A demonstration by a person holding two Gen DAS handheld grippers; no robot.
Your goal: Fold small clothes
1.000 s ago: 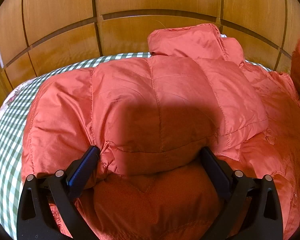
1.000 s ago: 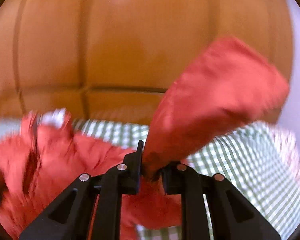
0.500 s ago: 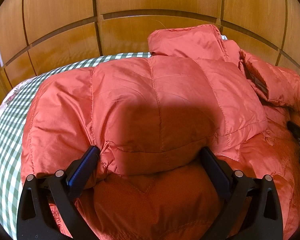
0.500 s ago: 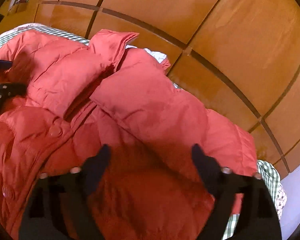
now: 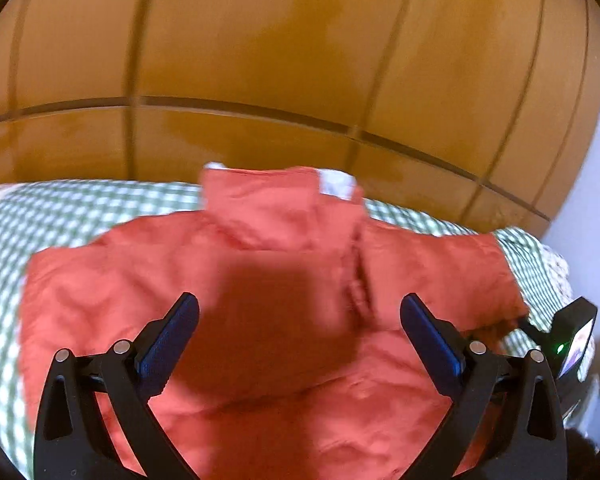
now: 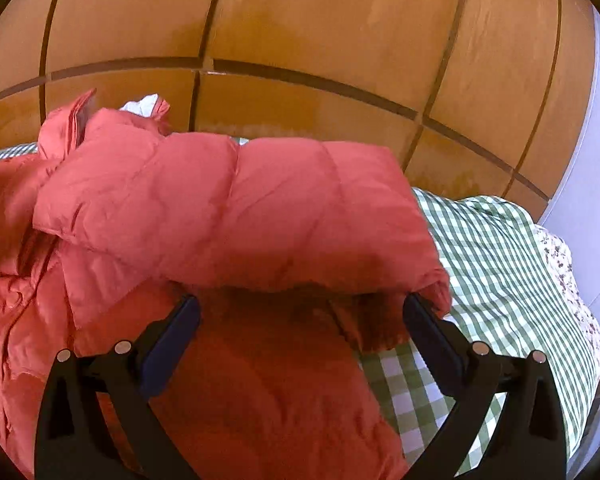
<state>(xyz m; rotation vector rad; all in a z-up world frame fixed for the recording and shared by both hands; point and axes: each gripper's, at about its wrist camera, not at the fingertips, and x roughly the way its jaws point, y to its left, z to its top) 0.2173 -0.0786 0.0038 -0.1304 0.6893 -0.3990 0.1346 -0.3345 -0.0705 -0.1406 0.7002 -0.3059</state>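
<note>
On the checked bedspread (image 6: 488,248) lies a red puffer jacket (image 5: 260,320), both sleeves folded in across its front, collar toward the wooden panels (image 5: 260,60). The right gripper (image 6: 300,324) hovers low over the right sleeve (image 6: 236,208), its jaws spread wide; the cuff sits at the right fingertip, but nothing presses on it. The left gripper (image 5: 298,320) hangs above the jacket's middle, jaws also apart and empty, though that view is blurred.

The step in hand looks like settling the sleeves before folding the body. To do it well, I would smooth the puffy sleeve flat, line its cuff up inside the side edge so none overhangs, then grip the hem at both corners evenly and carry it toward the collar without dragging the sleeves out.

A second ago the right jaws were clamped on the sleeve held in the air; they have just been opening, and the sleeve now rests on the jacket. The left gripper was low against the folded left sleeve; now it is higher, with the whole jacket in view.
</note>
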